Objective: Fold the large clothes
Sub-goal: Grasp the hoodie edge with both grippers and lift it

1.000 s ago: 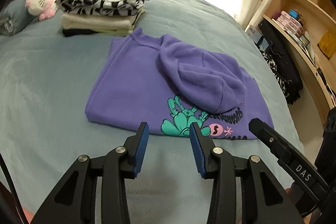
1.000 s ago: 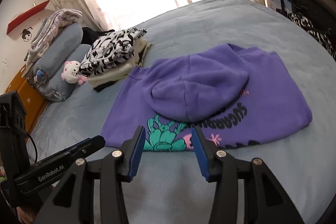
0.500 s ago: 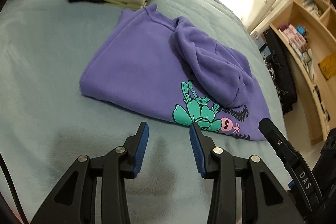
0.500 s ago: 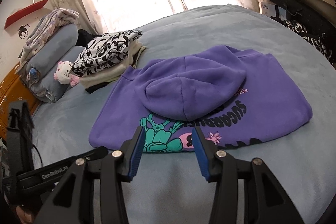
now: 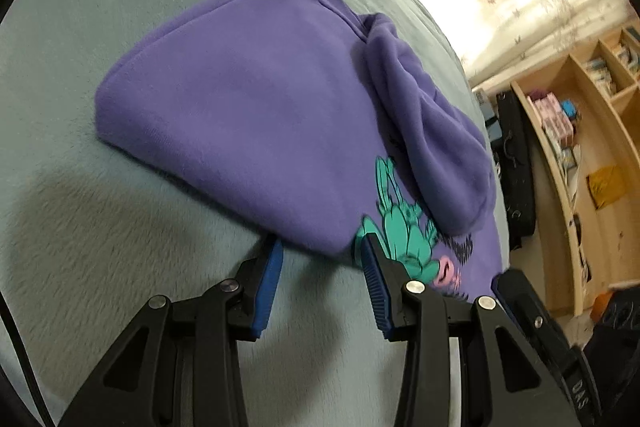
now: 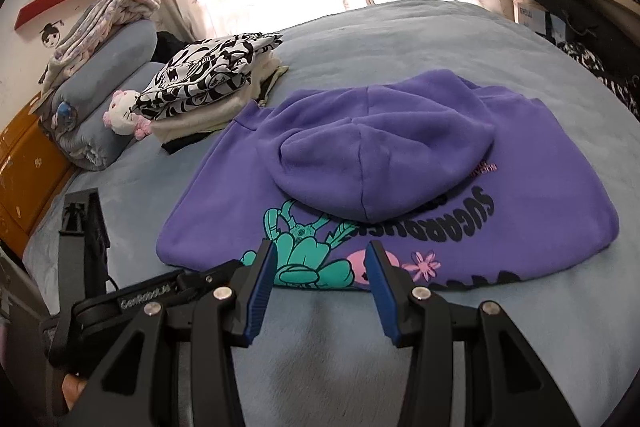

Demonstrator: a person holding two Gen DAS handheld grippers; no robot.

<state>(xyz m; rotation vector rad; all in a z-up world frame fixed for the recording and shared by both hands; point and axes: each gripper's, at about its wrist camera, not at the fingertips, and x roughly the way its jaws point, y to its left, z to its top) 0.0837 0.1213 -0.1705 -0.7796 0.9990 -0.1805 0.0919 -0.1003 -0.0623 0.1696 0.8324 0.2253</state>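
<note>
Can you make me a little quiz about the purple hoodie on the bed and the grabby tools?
1. True or false: the hood of the purple hoodie lies flipped down over its front.
2. What lies on top of the stack of folded clothes? A) a black-and-white patterned garment B) a red towel C) a pair of jeans
3. Fill in: beside the stack sits a pink and white ____.

Key
1. True; the hood covers part of the print.
2. A.
3. Plush toy.
Bonus fact: the left tool and the right tool are both open at the hoodie's near edge, gripping nothing.
</note>
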